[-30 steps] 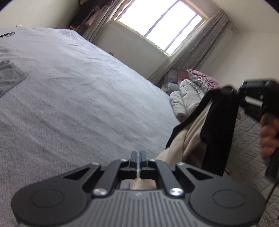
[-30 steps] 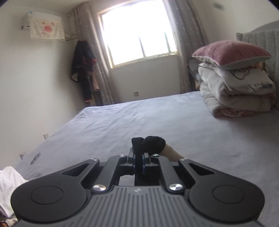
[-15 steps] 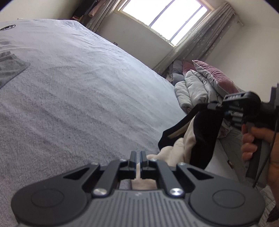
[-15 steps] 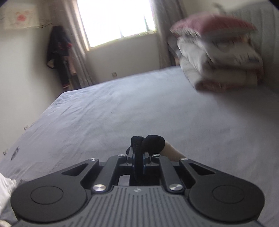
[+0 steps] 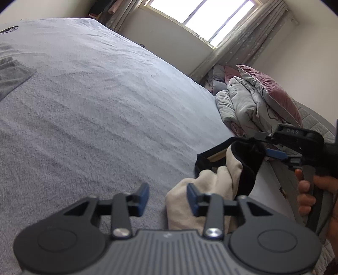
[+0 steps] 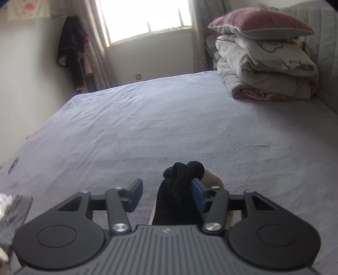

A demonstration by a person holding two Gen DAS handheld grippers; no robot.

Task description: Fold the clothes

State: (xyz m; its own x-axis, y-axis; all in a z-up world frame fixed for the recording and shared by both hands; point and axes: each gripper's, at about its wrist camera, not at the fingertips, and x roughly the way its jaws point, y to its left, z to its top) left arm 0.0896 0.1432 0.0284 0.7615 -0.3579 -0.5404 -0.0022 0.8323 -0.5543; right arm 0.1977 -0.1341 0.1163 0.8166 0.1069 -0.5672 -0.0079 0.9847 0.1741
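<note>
Left gripper (image 5: 168,195) is opening, blue pads (image 5: 143,195) standing apart and pressing on nothing. Beige-and-black garment (image 5: 213,182) is bunching on the grey bedspread (image 5: 105,110) at about 1 o'clock from the left claw; its beige fold is lying against the inner face of the right-hand pad and spilling under it, with bare bedspread showing in most of the gap. The garment's black trim is running up toward 2 o'clock, to the right gripper (image 5: 268,148), which a hand (image 5: 310,190) is holding by the handle at 3 o'clock.

In the right wrist view the right gripper (image 6: 166,193) is also opening. The garment (image 6: 179,194) is sitting between the fingers as a black wad, leaning on the right-hand blue pad (image 6: 198,197) and clear of the left-hand one; I cannot tell whether it is hooked on the pad or only draped over it. A beige bit is poking out at 1 o'clock, past the right fingertip.

Stacked quilts with a pink pillow (image 6: 262,23) on top are sitting at 2 o'clock at the head of the bed. Window (image 6: 145,17) is at 12 o'clock. Dark clothes (image 6: 74,48) are hanging in the corner at 10 o'clock. Grey fabric (image 6: 14,213) is lying at the 9 o'clock edge.
</note>
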